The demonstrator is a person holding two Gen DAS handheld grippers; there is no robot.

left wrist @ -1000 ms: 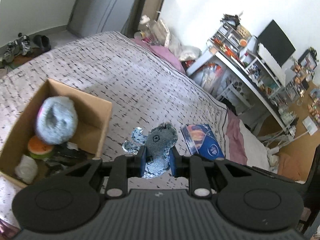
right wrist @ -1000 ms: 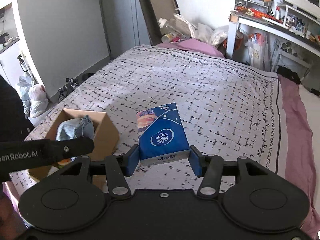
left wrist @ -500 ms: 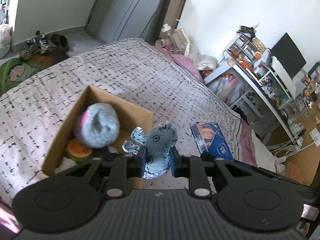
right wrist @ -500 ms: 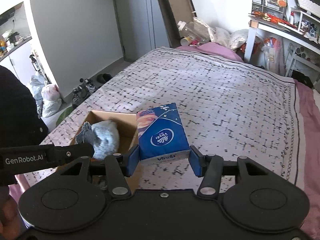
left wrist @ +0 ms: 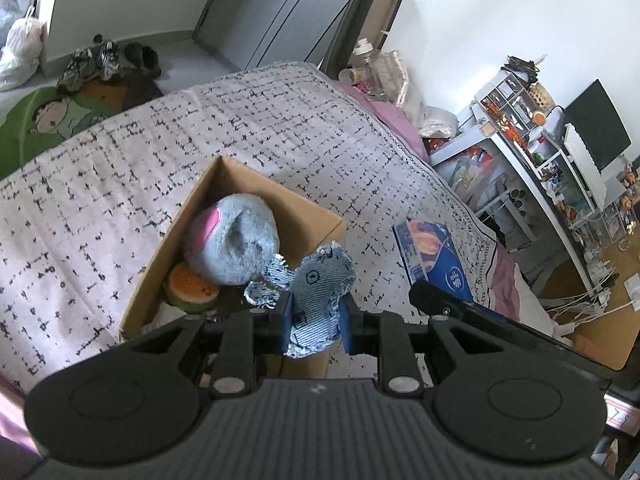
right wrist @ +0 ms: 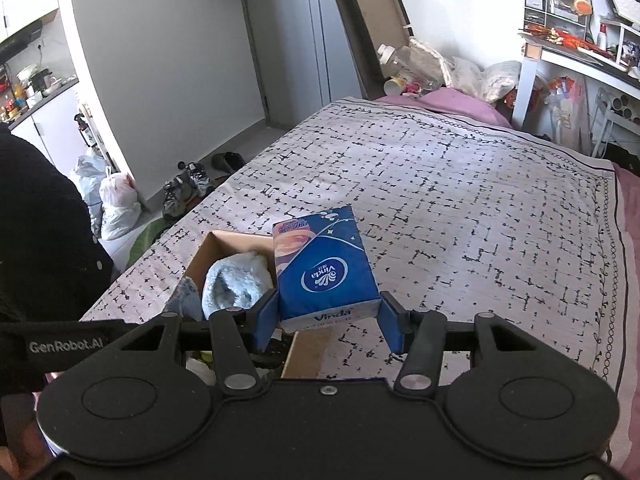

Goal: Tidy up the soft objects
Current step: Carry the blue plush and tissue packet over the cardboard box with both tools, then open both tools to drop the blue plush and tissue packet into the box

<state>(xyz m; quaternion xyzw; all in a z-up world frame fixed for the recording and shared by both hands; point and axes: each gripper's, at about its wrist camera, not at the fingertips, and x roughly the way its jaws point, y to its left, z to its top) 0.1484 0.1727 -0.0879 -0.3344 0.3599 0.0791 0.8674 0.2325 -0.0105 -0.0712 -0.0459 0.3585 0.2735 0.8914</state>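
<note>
My left gripper [left wrist: 314, 322] is clamped on a denim plush toy [left wrist: 316, 292] over the cardboard box [left wrist: 256, 184]. My right gripper [right wrist: 328, 326] squeezes a blue Vinda tissue pack [right wrist: 324, 268] beside that box.

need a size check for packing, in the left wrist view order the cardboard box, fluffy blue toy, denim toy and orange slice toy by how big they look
1. cardboard box
2. fluffy blue toy
3. denim toy, though it is nearest the camera, so its rank against the fluffy toy is unsure
4. orange slice toy, partly hidden

black gripper [right wrist: 328, 322], blue pads [right wrist: 266, 320], dark sleeve [right wrist: 40, 220].
</note>
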